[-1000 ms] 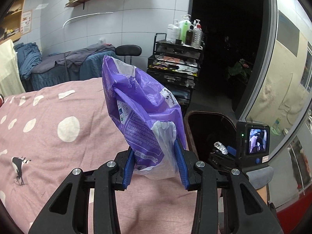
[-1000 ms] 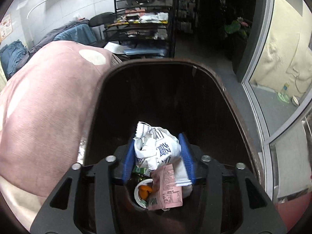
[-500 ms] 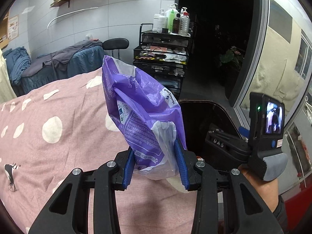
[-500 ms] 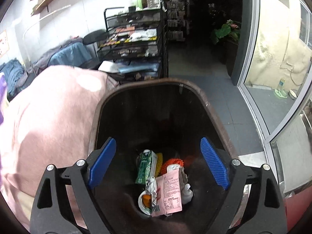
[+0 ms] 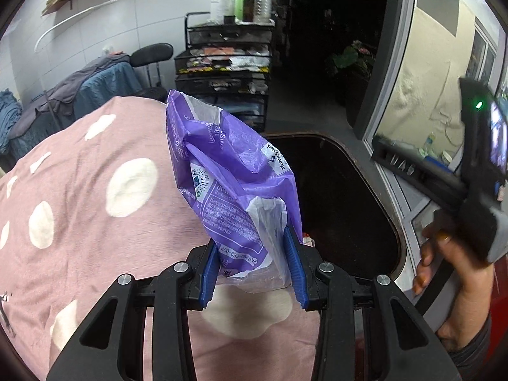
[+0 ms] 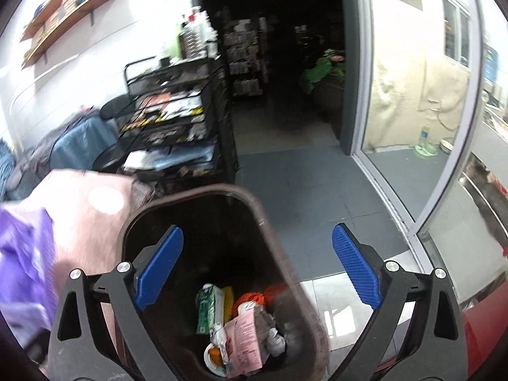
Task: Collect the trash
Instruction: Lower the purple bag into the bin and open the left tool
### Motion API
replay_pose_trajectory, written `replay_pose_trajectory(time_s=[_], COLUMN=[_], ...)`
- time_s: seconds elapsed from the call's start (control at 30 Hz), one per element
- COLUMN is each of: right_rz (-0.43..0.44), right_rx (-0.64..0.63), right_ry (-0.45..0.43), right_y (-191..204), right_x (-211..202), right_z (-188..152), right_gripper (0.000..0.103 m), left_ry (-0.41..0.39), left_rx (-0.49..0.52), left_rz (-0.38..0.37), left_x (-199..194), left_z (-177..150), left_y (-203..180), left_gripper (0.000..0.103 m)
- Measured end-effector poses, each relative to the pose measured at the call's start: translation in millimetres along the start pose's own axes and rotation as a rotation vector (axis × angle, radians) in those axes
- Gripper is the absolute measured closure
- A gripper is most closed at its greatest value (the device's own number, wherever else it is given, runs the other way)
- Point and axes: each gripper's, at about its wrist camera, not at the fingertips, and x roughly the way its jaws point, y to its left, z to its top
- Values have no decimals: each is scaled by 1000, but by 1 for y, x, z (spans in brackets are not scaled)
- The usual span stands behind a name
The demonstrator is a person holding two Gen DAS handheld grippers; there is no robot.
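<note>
My left gripper (image 5: 254, 266) is shut on a purple plastic bag (image 5: 228, 177), holding it upright over the pink bedspread (image 5: 82, 216), just left of the dark trash bin (image 5: 346, 197). My right gripper (image 6: 257, 270) is open and empty, above the bin (image 6: 260, 219) and off to its right side. The bin holds several pieces of trash (image 6: 235, 327), among them a pink wrapper and a green carton. The purple bag also shows blurred at the left edge of the right wrist view (image 6: 25, 263). The right gripper's body (image 5: 473, 171) shows at the right of the left wrist view.
A black wire rack (image 5: 222, 73) with bottles on top stands behind the bin. A chair draped with clothes (image 5: 95, 79) is at the back left. A glass door (image 6: 412, 111) is on the right, with grey floor (image 6: 304, 197) before it.
My right gripper dropped a white wrapper into the bin, opened, then lifted and swung right. My left gripper carried the purple bag closer to the bin.
</note>
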Motion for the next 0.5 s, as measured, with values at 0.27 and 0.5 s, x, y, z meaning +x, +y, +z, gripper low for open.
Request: replay_pose_trajectory(time_s=[0.27,0.5], right_rz=[-17,-26], right_rx=[24,33], right_ry=[-3,-4], right_y=[-12,-17], right_x=[-1,-1], right_z=[9,11], right_gripper=[8,8], left_ry=[81,134], left_rx=[68,127], left_rz=[-4,11], left_x=[31,50], left_z=[7,7], left_y=[-18,-29], left_gripper=[64,60])
